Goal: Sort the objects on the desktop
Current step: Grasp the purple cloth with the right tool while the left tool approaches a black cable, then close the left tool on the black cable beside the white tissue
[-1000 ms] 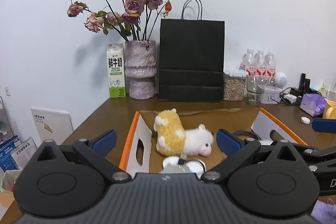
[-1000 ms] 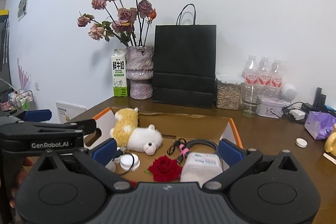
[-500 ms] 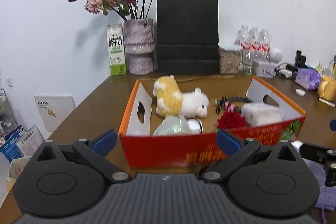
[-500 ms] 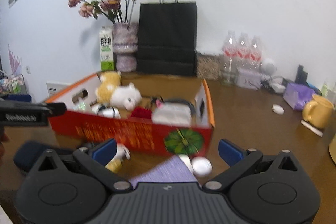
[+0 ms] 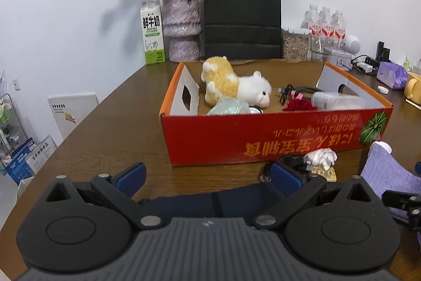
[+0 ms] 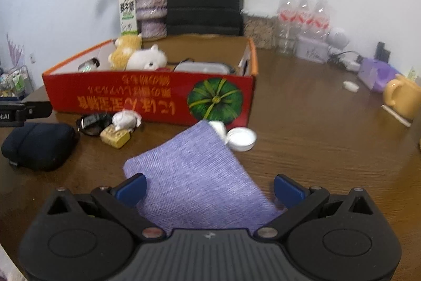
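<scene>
1. Left gripper point(image 5: 208, 175): jaws spread wide, nothing held. Blue fingertips point(image 5: 130, 174) hang above the wooden table point(image 5: 113, 128), in front of the red cardboard box point(image 5: 276, 134).
2. A dark navy pouch point(image 5: 210, 202) lies directly under and between the left fingers, partly hidden by the gripper body. Whether the fingers touch it cannot be told. In the right wrist view the same pouch point(image 6: 36, 145) sits on the table left of the clutter.
3. Right gripper point(image 6: 210, 188): jaws wide open, gripping nothing. The purple knitted cloth point(image 6: 194, 175) lies flat on the table between the fingertips point(image 6: 131, 187), running from under the gripper body forward toward the box. The left tip is at the cloth's near-left edge; the right tip stands just off its right edge.
4. At the cloth's far corner: a white round lid point(image 6: 241, 139), close against the box front.
5. Between pouch and cloth, in front of the box: black glasses point(image 6: 92, 123), a crumpled white paper ball point(image 6: 125, 119), a small yellow block point(image 6: 115, 136).
6. Box contents: plush toy point(image 5: 236, 87), red rose point(image 5: 300, 105), black cable point(image 5: 292, 91), clear container point(image 5: 338, 101), greenish wrapped item point(image 5: 229, 106).
7. Behind the box: vase of dried roses point(image 5: 181, 25), milk carton point(image 5: 152, 32), black paper bag point(image 5: 242, 13). Yellow mug point(image 6: 402, 96) is far right.
</scene>
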Motion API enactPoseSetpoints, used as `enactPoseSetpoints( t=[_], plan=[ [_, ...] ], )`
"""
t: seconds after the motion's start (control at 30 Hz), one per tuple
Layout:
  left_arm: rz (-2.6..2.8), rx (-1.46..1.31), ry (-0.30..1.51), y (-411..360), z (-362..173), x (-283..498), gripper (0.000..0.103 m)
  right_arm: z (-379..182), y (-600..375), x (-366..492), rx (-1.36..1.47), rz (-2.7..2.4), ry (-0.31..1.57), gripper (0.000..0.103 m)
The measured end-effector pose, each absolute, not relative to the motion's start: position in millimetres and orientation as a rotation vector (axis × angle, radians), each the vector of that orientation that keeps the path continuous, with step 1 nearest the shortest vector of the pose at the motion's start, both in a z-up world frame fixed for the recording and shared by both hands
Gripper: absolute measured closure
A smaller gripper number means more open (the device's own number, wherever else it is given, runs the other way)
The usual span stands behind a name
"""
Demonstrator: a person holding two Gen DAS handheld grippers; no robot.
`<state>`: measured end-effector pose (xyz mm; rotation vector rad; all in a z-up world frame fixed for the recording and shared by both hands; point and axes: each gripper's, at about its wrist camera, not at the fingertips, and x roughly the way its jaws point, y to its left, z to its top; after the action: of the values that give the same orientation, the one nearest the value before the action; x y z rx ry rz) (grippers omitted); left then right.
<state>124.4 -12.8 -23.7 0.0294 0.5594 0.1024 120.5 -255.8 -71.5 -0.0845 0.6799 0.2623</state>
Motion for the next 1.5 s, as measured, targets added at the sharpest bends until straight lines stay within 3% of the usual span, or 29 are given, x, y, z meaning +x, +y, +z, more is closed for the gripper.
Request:
enactPoseSetpoints(
  t=[0.23,0.3,0.4,0.43,0.5,0.53,0.57,1.1,1.5],
  plan=[
    [0.099,0.022,0.565,-12,-25,121,0.000,-76,-254,127,-0.067,0.284,0.693,0.000],
    [0.094,0.021,0.566,-13,-25,120,0.000,-75,-254,124,-0.069,0.299,0.683,0.006],
    [0.087,0.026,0.575,-14,-27,120,0.000,-74,-252,117,-0.075,0.313,0.656,0.024],
    [0.086,0.027,0.578,-14,-27,120,0.000,-73,-251,114,-0.073,0.317,0.648,0.034],
    [0.080,0.028,0.580,-16,-27,120,0.000,-72,-249,109,-0.067,0.339,0.629,0.068],
    [0.078,0.029,0.579,-17,-27,119,0.000,-71,-248,107,-0.057,0.351,0.630,0.095],
    [0.076,0.030,0.578,-17,-27,119,0.000,-70,-247,106,-0.050,0.357,0.633,0.097],
    [-0.001,0.076,0.602,-37,-28,152,0.001,-42,-250,103,0.037,0.343,0.520,0.099],
    [-0.087,0.096,0.707,-44,-45,188,0.040,-41,-247,112,0.068,0.359,0.511,0.099]
  ],
)
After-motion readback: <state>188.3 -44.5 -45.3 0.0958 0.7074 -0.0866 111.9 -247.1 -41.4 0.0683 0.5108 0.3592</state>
